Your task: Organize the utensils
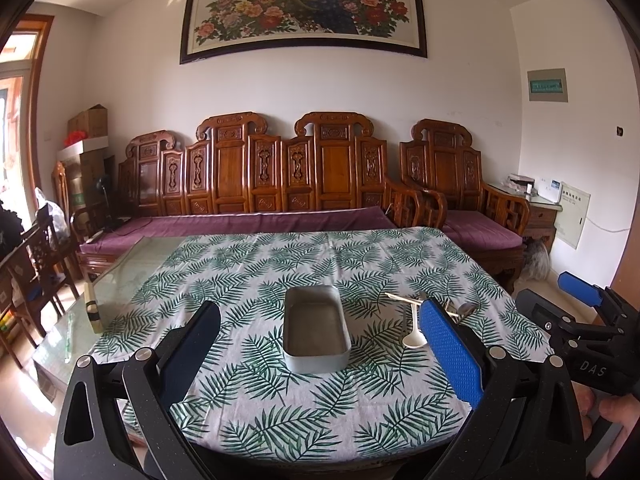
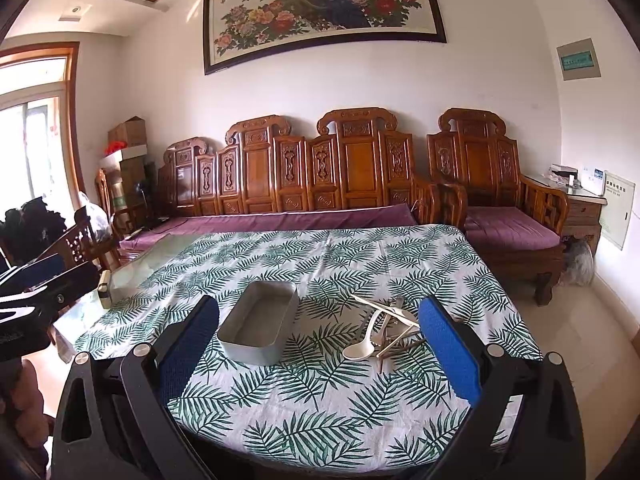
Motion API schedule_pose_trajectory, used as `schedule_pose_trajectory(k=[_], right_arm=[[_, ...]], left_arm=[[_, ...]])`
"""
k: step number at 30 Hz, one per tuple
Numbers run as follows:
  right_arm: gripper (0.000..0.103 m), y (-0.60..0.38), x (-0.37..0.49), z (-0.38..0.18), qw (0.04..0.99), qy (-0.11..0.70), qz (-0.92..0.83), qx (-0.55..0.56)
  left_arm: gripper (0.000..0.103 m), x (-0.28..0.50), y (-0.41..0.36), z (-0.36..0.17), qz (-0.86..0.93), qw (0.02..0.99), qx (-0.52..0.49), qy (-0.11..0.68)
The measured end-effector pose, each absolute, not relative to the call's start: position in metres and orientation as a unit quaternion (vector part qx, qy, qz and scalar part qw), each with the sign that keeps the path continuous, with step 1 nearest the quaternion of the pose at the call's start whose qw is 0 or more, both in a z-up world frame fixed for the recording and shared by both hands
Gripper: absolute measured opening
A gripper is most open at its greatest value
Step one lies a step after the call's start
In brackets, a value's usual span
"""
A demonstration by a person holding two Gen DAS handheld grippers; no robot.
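I hold my left gripper with its blue pads spread wide above the near table edge, gripping nothing; my right gripper is likewise spread and empty. Between them on the leaf-print tablecloth sits the empty rectangular metal tin. Just right of it lies the tangled pile of utensils, white plastic spoon nearest me.

You're in a home's living room. A carved wooden sofa with purple cushions runs along the far wall, a matching armchair beside it. Above hangs a framed peacock painting. Your table has a glass top under a leaf-print cloth. Cardboard boxes stack in the left corner by a wood-framed door.
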State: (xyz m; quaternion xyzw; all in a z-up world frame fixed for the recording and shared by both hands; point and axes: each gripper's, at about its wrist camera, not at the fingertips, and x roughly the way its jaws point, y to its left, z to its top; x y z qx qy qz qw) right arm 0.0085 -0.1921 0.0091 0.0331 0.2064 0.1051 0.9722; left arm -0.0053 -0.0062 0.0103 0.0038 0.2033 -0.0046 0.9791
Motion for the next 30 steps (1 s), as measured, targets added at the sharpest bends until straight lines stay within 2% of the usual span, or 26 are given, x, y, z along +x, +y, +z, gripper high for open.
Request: schedule_pose_trajectory(k=[14, 30], right_arm=[[0.1, -0.194, 0.014, -0.001, 0.969, 0.22, 0.105, 0.029], [0.1, -0.218, 0.075, -0.037, 0.96, 0.262, 0.093, 0.01]], left_arm=[[0.097, 0.003, -0.004, -0.001, -0.006, 0.976, 0.003, 0.218], [0.097, 0.057, -0.016, -0.053, -0.054, 0.958, 0.015, 0.28]])
